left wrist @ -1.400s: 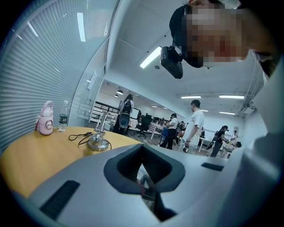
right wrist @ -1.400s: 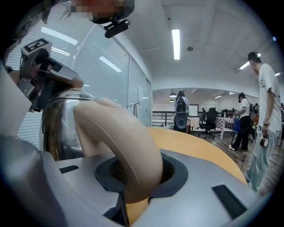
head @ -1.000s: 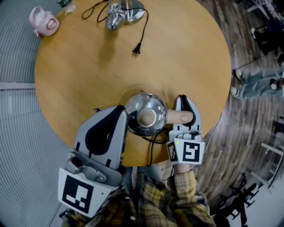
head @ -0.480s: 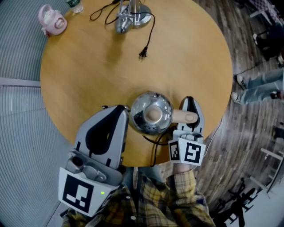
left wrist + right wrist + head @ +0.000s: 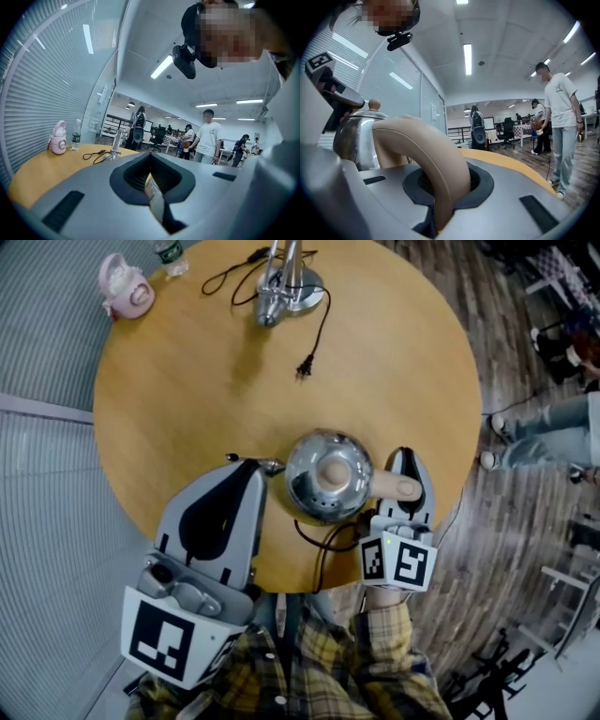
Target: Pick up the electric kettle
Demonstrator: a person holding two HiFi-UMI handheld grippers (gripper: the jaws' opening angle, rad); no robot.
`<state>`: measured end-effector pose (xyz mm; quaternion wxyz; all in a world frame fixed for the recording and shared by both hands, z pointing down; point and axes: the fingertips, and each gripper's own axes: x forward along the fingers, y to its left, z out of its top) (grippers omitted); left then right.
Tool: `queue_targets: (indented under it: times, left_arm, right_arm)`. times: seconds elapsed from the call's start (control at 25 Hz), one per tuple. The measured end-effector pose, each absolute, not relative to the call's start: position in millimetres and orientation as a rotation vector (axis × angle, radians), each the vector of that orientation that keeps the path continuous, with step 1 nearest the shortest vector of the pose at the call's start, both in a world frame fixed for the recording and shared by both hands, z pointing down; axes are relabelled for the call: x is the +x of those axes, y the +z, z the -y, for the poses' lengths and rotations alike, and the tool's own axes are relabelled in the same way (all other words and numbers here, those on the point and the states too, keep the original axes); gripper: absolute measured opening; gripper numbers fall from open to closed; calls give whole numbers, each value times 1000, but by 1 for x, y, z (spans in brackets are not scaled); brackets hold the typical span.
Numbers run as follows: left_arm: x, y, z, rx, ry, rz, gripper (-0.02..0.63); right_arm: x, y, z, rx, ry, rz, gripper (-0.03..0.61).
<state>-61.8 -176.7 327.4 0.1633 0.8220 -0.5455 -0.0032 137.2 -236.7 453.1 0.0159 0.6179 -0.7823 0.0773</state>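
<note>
**Round tabletop, kettle gripped at both ends**

Wood of the tabletop (image 5: 187, 381) carries the electric kettle (image 5: 328, 474) near our edge, upright, lid knob (image 5: 330, 474) facing up. Our right tool (image 5: 403, 470) is clamped on the tan handle (image 5: 394, 487). Our left tool (image 5: 251, 468) is closed on a shiny sliver we take for the spout (image 5: 152, 190). We judge the grasp done. Whether the base has cleared the wood we cannot tell, so the lift is what is left. The spout points to our left and the handle to our right, so the long axis runs side to side.

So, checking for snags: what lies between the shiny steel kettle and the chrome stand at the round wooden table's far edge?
Head view: only the black plug of the chrome stand's cord, lying on bare wooden tabletop.
</note>
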Motion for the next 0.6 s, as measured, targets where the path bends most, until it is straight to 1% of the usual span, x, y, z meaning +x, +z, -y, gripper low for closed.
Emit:
queue_targets:
  times: [0.36, 0.6]
  left_arm:
    - [-70, 288, 181, 2371, -80, 1611, 2]
    - [-74, 255, 183, 2407, -139, 1656, 2]
  right_arm:
    - [140, 419, 244, 1916, 257, 2444, 52]
    - [146, 380, 248, 1932, 203, 2463, 54]
